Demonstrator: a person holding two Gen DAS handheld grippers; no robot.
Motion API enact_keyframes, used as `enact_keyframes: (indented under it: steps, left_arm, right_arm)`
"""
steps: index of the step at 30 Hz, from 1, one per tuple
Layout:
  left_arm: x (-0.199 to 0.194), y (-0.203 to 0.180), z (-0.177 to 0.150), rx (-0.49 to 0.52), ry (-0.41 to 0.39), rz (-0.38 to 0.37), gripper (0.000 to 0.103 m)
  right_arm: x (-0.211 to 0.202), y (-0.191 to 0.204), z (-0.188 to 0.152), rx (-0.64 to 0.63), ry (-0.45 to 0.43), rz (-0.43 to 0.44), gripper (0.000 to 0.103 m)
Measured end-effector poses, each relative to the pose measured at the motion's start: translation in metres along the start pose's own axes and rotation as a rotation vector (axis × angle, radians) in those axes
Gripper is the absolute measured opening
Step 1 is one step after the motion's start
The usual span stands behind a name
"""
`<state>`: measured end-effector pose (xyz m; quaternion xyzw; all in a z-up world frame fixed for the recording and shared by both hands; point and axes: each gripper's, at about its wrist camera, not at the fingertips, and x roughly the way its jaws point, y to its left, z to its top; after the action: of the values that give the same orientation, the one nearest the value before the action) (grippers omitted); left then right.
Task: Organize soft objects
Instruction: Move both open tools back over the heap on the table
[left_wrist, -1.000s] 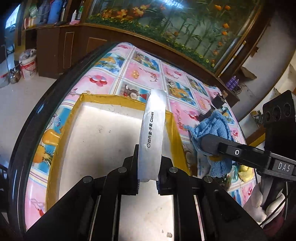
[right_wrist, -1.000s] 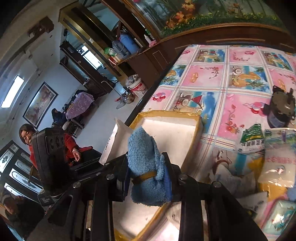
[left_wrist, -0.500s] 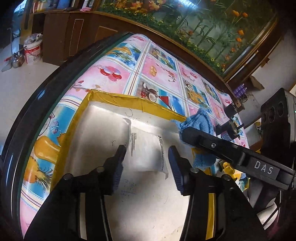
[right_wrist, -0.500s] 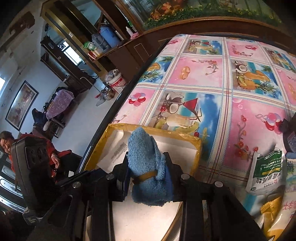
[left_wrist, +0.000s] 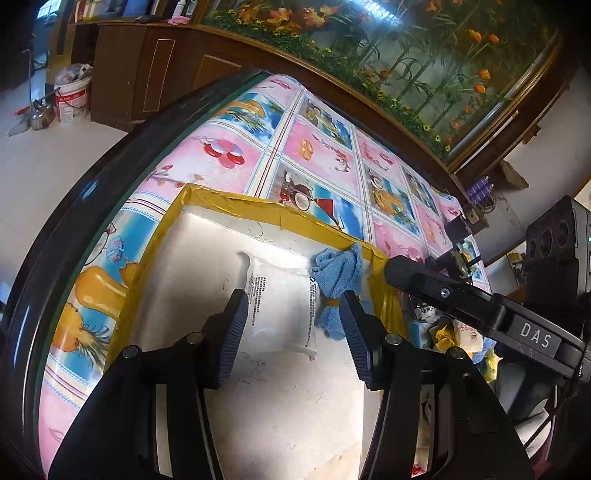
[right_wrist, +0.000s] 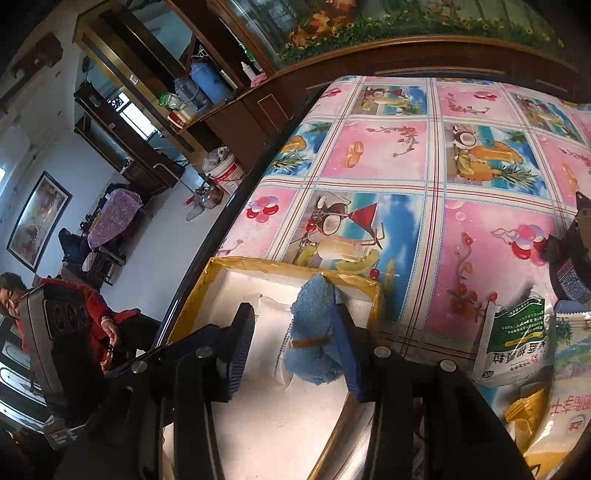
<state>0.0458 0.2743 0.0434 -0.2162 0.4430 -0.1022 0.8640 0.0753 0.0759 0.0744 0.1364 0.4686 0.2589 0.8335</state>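
A white foam box with a yellow taped rim (left_wrist: 229, 201) (right_wrist: 258, 264) stands near the edge of the fruit-print table. Flat inside it lies a white glove packet (left_wrist: 280, 306) (right_wrist: 267, 325). My left gripper (left_wrist: 291, 334) hovers over the packet, open, with nothing touching its pads. A blue cloth roll bound with a yellow band (left_wrist: 338, 280) (right_wrist: 314, 332) sits at the box's right wall. My right gripper (right_wrist: 293, 347) straddles the roll and its jaws are opening. The roll leans on the right finger (right_wrist: 347, 350), while the left pad (right_wrist: 240, 343) stands clear of it.
Several snack and goods packets (right_wrist: 517, 339) (left_wrist: 454, 332) lie in a heap right of the box. A dark object (right_wrist: 569, 258) stands beyond them. The table's black edge (left_wrist: 92, 206) runs close by the box's left. A person in red (right_wrist: 74, 314) sits past it.
The left gripper opened and let go of the white packet, which now lies flat in the box. The right gripper carried the blue roll lower into the box and its jaws parted.
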Motion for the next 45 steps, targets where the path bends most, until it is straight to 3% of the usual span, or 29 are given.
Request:
enact_keyframes:
  steps: [5,10,14,21,25,33,45]
  left_arm:
    - [-0.027,-0.025,-0.010,0.026,-0.034,0.007,0.052]
    - [-0.051,-0.062,-0.033,0.086,-0.064,-0.042,0.052]
    - [-0.057,-0.090,-0.053,0.124,-0.051,-0.067,0.052]
    - [-0.041,-0.140,-0.088,0.221,0.008,-0.059,0.052]
    - [-0.028,-0.166,-0.109,0.311,0.004,0.025,0.052]
    - [-0.038,-0.208,-0.149,0.492,-0.215,0.270,0.052]
    - [-0.024,-0.227,-0.157,0.569,-0.186,0.301,0.052]
  right_arm:
    - [-0.037,-0.008,-0.010,0.002,-0.034,0.014,0.044]
    - [-0.091,-0.034,-0.030,0.024,-0.105,-0.010,0.045]
    - [-0.137,-0.067,-0.052,0.066,-0.171,-0.050,0.051]
    - [-0.187,-0.125,-0.091,0.143,-0.215,-0.154,0.052]
    - [-0.202,-0.151,-0.116,0.177,-0.218,-0.192,0.053]
    - [-0.212,-0.166,-0.155,0.165,-0.213,-0.207,0.053]
    - [-0.218,-0.180,-0.170,0.213,-0.233,-0.192,0.053]
